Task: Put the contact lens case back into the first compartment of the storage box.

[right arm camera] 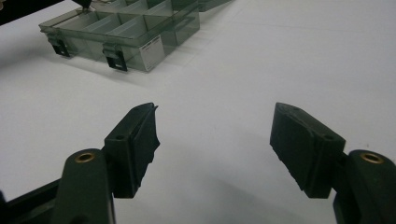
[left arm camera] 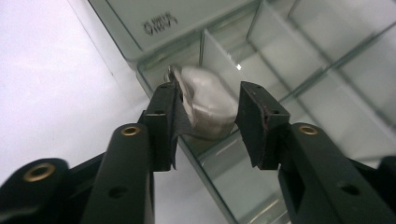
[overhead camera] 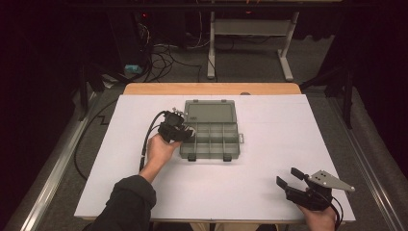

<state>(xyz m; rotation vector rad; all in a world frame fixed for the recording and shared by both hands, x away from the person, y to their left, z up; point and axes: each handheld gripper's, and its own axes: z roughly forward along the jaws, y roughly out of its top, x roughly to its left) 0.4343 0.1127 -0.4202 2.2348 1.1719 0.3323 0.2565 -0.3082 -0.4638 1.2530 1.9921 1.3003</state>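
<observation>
White paper covers the tabletop [overhead camera: 216,192], with dark floor and desk legs along the top of the high view. My left gripper [left arm camera: 208,109] hangs over the left end of the clear compartment box [overhead camera: 211,139] at the middle of that view, its jaws partly drawn in around a small pale, glossy lump [left arm camera: 205,100], which I cannot name more closely. One pad touches the lump's left side; the other stands a little apart from it, so I judge this no firm hold yet. The lump sits at the near-left compartment, just below the box's open lid [overhead camera: 210,111]. To do it well I would keep the wrist level, centre the lump between the pads so it does not squirt sideways, close slowly, and keep the tips clear of the thin dividers. My right gripper [right arm camera: 215,135] rests at the lower right of the high view, jaws wide apart over bare paper. By count: two grippers, one box, one lump, two black latches [right arm camera: 114,59] on the box front.
</observation>
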